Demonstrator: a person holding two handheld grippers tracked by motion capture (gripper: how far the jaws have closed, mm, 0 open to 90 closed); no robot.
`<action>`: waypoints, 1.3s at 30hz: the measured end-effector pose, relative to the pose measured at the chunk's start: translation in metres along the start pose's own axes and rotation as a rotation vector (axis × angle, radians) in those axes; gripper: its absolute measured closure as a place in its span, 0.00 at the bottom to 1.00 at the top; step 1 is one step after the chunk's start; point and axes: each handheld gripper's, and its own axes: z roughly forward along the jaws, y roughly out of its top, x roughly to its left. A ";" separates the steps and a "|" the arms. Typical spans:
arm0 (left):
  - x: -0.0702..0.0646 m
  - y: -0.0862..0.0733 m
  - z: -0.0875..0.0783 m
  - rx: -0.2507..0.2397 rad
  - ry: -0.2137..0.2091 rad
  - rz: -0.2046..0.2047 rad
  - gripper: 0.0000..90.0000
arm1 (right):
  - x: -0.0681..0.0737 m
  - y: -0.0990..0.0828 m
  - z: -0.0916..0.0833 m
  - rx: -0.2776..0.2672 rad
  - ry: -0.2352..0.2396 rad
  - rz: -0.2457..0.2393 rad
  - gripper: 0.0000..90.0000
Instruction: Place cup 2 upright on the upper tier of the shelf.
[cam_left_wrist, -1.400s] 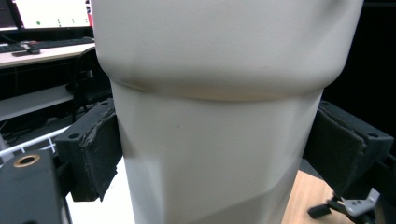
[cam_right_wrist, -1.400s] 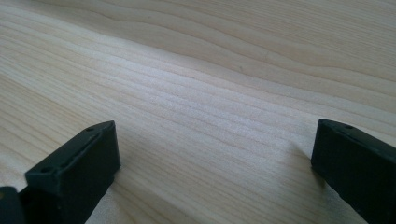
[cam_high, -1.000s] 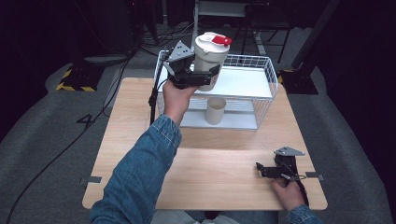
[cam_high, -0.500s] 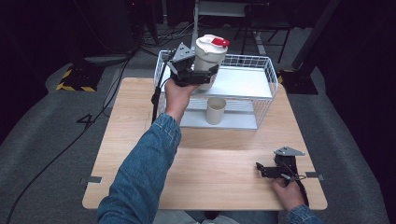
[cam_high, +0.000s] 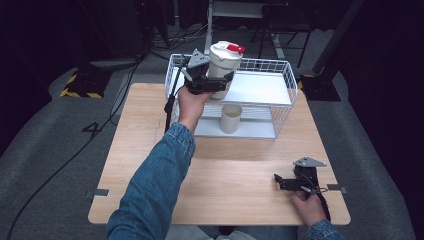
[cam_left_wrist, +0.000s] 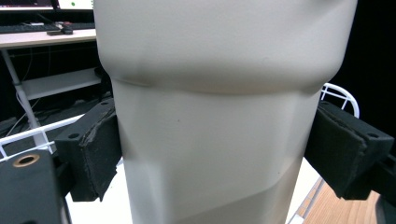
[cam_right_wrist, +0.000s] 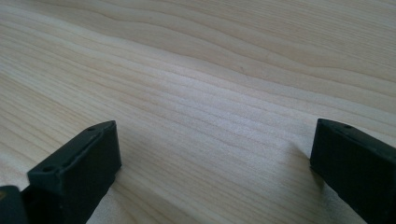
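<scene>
Left gripper (cam_high: 212, 82) clamped the white canister (cam_high: 224, 67), held above the wire rack's (cam_high: 282, 82) top shelf, apparently not yet set down. Right gripper (cam_high: 292, 182) sat open on the table (cam_high: 235, 195), idle. Placement remained; small cup (cam_high: 231, 118) stood on the lower shelf.
</scene>
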 end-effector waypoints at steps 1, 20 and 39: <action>0.000 0.000 0.000 0.001 0.000 -0.002 0.15 | 0.000 0.000 0.000 0.000 0.000 0.000 0.02; -0.002 -0.003 -0.012 0.024 -0.006 0.018 0.14 | 0.000 0.000 0.000 0.000 0.000 0.000 0.02; 0.001 -0.009 -0.022 0.019 -0.013 0.020 0.14 | 0.000 0.000 0.000 0.000 0.000 0.000 0.02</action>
